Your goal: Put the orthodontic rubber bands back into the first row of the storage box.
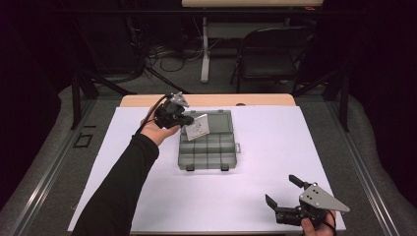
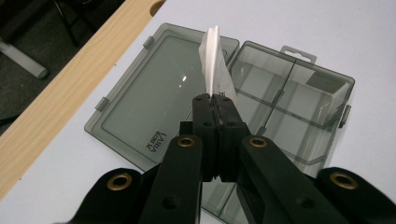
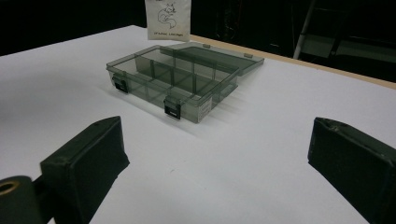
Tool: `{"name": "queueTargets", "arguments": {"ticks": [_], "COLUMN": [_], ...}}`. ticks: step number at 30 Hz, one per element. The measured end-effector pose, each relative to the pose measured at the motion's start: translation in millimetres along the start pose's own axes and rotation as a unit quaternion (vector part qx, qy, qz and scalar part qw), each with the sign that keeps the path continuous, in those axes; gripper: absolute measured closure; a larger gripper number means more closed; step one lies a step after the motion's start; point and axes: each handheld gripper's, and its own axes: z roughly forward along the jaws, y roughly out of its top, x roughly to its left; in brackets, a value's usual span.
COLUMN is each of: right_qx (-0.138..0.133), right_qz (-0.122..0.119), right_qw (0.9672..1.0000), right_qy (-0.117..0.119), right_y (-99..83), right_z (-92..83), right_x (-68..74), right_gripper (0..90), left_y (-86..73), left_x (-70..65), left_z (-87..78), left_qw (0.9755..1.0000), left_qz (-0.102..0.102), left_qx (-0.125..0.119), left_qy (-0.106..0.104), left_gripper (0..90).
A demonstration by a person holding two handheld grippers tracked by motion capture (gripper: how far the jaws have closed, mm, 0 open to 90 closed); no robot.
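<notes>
High view: on a white sheet (image 1: 246,196) covering the wooden table (image 1: 206,100) lies a smoky grey compartment box (image 1: 209,147), its lid (image 1: 219,121) folded flat toward the far edge. The left gripper (image 1: 186,119) hangs over the box's far left corner, pinching a small white packet (image 1: 197,128) that stands above the seam between lid and tray. A dark drawing is printed on the packet, too small here to read. The right gripper (image 1: 285,191) rests near the front right edge of the sheet, well apart from the box, jaws spread with nothing between them; the person's hand beneath it is cut off by the frame.

Left gripper view: the jaws are pressed together on the packet (image 2: 215,65), seen edge-on, so its printed face is hidden. The lid (image 2: 159,102) carries the mark "LABIA" near one corner, with smaller characters beside it that I cannot make out. The tray's (image 2: 289,98) near compartments are covered by the jaws.

Right gripper view: the jaws stand wide apart. Beyond them sits the box (image 3: 182,84), two latches facing the camera. The packet (image 3: 168,18) hangs above it, top cut off, showing a squirrel-like sketch over an illegible line of text
</notes>
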Motion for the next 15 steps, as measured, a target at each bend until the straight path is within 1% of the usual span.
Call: {"name": "queueTargets", "arguments": {"ticks": [1,2,3,6,9,10,11,13,14,15], "right_qx": [0.002,0.010,0.000,0.000,-0.001,0.000,-0.002,-0.002,-0.002,-0.001], "right_qz": [0.000,-0.002,0.000,0.001,0.003,0.002,0.002,0.002,0.002,0.002], "right_qw": [1.0000,0.9999,1.0000,1.0000,1.0000,1.0000,1.0000,1.0000,1.0000,1.0000], "right_qy": [0.000,-0.002,0.000,-0.001,-0.002,-0.002,-0.001,-0.001,-0.001,-0.001], "right_y": [0.1,0.6,0.0,-0.2,-0.2,-0.2,-0.3,-0.2,-0.2,-0.1], "right_z": [-0.2,-1.2,0.3,0.4,0.2,0.2,0.3,0.2,0.2,0.1], "right_x": [-0.1,-0.1,-0.1,-0.6,-0.7,-0.7,-0.6,-0.6,-0.7,-0.8], "right_gripper": [3.5,3.5,3.5,3.5,3.5,3.5,3.5,3.5,3.5,3.5], "left_y": [0.0,0.1,0.3,1.0,0.9,0.9,0.6,0.2,0.0,-0.7], "left_x": [-0.1,-0.1,-0.5,-2.2,-3.3,-3.2,-3.9,-4.4,-4.2,-4.6], "left_z": [3.3,5.1,8.0,14.1,21.1,22.3,24.6,26.9,27.7,29.6], "left_qw": [1.0000,1.0000,1.0000,0.9999,0.9998,0.9996,0.9996,0.9995,0.9994,0.9994], "left_qz": [0.002,0.002,0.002,0.008,0.010,0.013,0.011,0.014,0.014,0.014], "left_qx": [0.005,0.006,0.008,0.012,0.019,0.023,0.025,0.028,0.030,0.031], "left_qy": [0.000,0.000,-0.002,-0.001,-0.005,-0.005,-0.006,-0.007,-0.011,-0.009], "left_gripper": [89.4,89.4,89.4,89.4,89.4,89.3,89.3,89.3,89.3,89.3]}}
